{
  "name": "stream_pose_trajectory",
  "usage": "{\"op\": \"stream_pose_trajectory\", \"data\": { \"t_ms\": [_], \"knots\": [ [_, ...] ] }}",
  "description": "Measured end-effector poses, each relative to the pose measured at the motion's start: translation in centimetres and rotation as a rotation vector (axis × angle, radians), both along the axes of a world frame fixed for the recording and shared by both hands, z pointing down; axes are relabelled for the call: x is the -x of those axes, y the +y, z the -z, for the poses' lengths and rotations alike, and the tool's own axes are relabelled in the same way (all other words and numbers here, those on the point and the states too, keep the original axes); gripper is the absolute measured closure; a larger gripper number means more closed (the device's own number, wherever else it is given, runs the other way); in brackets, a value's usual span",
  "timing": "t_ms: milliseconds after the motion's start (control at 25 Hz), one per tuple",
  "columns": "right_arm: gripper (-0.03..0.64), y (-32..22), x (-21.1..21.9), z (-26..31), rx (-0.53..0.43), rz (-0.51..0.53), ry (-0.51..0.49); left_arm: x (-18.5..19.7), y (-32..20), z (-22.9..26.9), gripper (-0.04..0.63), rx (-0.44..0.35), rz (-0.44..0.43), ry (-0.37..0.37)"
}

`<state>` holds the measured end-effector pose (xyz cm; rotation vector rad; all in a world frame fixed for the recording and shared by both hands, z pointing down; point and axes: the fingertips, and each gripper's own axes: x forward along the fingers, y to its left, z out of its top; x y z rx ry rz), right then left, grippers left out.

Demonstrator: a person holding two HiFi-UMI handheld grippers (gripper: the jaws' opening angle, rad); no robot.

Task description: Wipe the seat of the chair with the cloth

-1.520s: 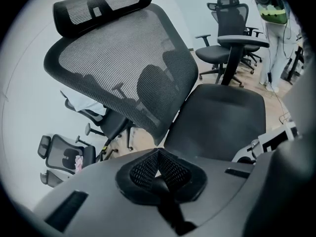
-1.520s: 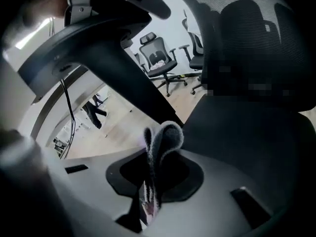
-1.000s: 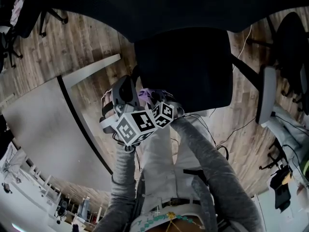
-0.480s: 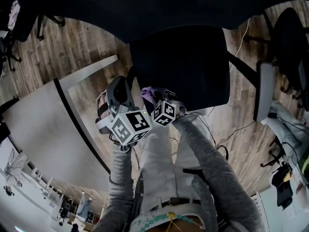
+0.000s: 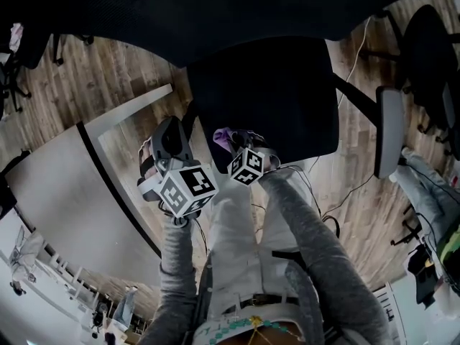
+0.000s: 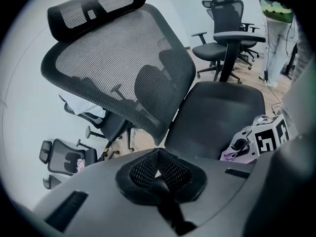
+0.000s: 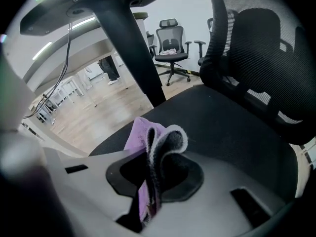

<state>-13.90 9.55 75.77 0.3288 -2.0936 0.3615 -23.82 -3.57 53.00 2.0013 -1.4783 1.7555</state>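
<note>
Wiping looked about to start — the right tongs, clamped on the cloth, hung at the 7 o'clock edge of the seat, the left tongs closed on nothing off at 8 — next, press down and sweep towards 1 o'clock.

Folded purple-and-grey cloth at frame centre, at the front edge of the black chair seat.
</note>
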Motion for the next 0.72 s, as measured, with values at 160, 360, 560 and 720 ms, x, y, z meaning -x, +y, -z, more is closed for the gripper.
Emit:
{"op": "stream_pose_trajectory", "data": {
  "t_ms": [160, 360, 560, 720],
  "knots": [
    [0.565, -0.3, -0.9, -0.3, 0.0, -0.008, 0.016, 0.1, 0.0, 0.0, 0.597, 0.0, 0.0, -0.002],
    [0.565, -0.8, -2.4, -0.6, 0.0, -0.009, 0.04, 0.1, 0.0, 0.0, 0.597, 0.0, -0.003, -0.009],
    [0.565, -1.2, -3.6, -0.8, -0.003, -0.027, 0.057, 0.1, 0.0, 0.0, 0.597, 0.001, -0.005, -0.014],
    [0.565, -1.5, -4.3, -0.9, -0.005, -0.024, 0.063, 0.0, -0.1, 0.0, 0.597, 0.001, -0.008, -0.022]
  ]
}}
